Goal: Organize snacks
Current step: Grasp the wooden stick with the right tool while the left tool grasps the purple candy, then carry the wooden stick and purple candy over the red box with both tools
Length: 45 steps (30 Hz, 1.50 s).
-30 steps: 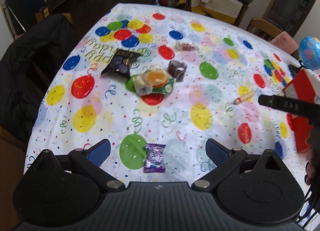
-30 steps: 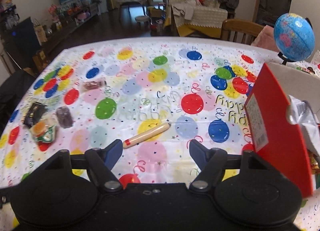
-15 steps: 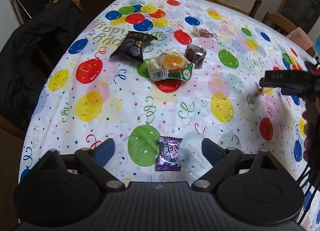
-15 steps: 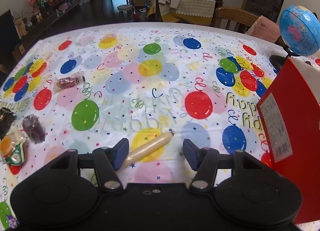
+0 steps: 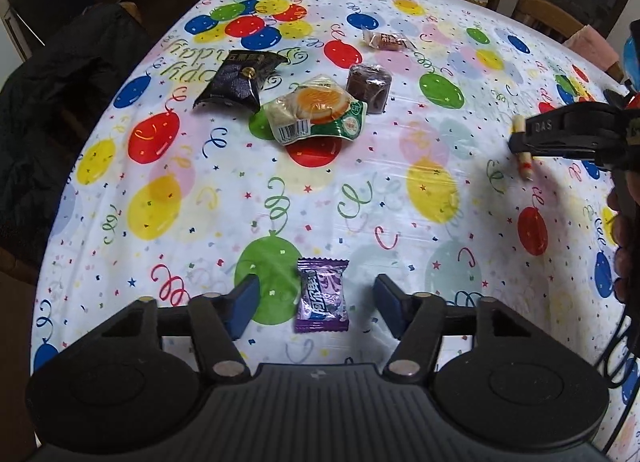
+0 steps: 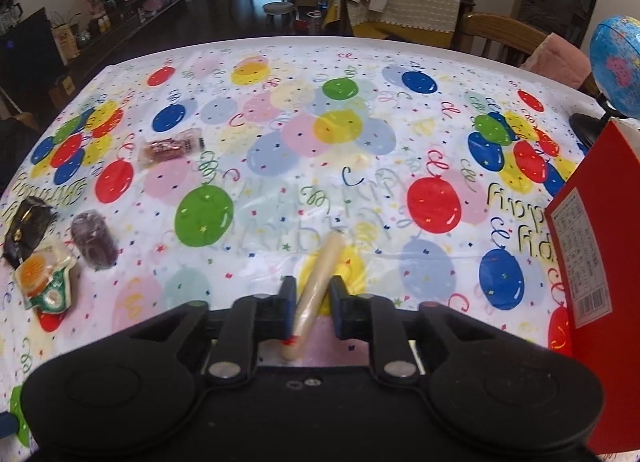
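Note:
A purple wrapped candy (image 5: pixel 322 294) lies flat on the balloon-print tablecloth (image 5: pixel 432 190), between the blue pads of my left gripper (image 5: pixel 316 302). Its jaws are closing, with a gap left on both sides of the candy. My right gripper (image 6: pixel 313 302) is shut on a pale sausage stick (image 6: pixel 320 278), gripped near its red-tipped near end; the far end rests on the cloth. In the left wrist view that gripper (image 5: pixel 520 142) sits at the right edge with the stick (image 5: pixel 525 167) poking out below it.
Beyond the candy lie a black packet (image 5: pixel 240 78), an orange-and-green packet (image 5: pixel 316 110), a brown cake (image 5: pixel 368 84) and a small brown wrapped snack (image 5: pixel 386 40). A red box (image 6: pixel 592 262) stands at the right, a globe (image 6: pixel 616 62) behind it. A dark jacket (image 5: pixel 52 102) hangs over the chair on the left.
The right gripper came down over the sausage stick and closed on it. The left gripper sank toward the purple candy and its jaws narrowed around it.

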Tool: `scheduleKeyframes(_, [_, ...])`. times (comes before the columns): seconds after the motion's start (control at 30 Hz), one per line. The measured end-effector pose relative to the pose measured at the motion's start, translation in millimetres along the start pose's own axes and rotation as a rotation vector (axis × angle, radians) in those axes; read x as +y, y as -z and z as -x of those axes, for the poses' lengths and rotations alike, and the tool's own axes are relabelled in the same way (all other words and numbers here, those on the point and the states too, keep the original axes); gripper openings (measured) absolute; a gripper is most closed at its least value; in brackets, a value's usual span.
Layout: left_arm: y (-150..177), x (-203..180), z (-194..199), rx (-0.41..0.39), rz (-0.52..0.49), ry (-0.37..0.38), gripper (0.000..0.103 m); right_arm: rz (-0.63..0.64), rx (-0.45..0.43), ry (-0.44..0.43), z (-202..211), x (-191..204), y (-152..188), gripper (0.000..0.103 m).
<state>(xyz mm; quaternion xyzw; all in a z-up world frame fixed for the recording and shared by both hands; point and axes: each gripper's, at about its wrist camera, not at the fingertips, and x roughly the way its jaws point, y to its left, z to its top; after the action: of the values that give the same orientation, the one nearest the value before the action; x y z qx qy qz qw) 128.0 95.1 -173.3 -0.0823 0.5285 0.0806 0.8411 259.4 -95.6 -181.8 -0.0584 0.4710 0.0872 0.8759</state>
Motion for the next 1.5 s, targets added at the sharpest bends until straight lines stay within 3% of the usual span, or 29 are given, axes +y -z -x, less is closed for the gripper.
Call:
scheduleKeyframes(0.17, [-0.2, -1.5, 1.7, -0.007, -0.010, -0.014, 0.033, 0.009, -0.001, -0.024, 5.2, -6.1, 6.4, 0.009])
scheduleKeyframes(0.3, [-0.1, -1.0, 2.8, -0.002, -0.009, 0.000, 0.024, -0.002, -0.016, -0.037, 13.7, -13.8, 10.3, 0.009])
scheduleKeyframes(0.93, [-5.4, -4.1, 31.7, -0.027, 0.023, 0.058, 0.019, -0.046, -0.133, -0.145, 108.2, -58.3, 31.7, 0.009])
scheduleKeyframes(1.2, [-12.4, -48.6, 65.7, -0.086, -0.051, 0.133, 0.020, -0.084, -0.171, -0.140, 148.7, -104.6, 41.7, 0.009])
scheduleKeyframes(1.5, [-17.2, -126.9, 93.7, -0.148, -0.183, 0.219, 0.020, -0.139, -0.240, -0.081, 189.2, -167.2, 52.4, 0.009])
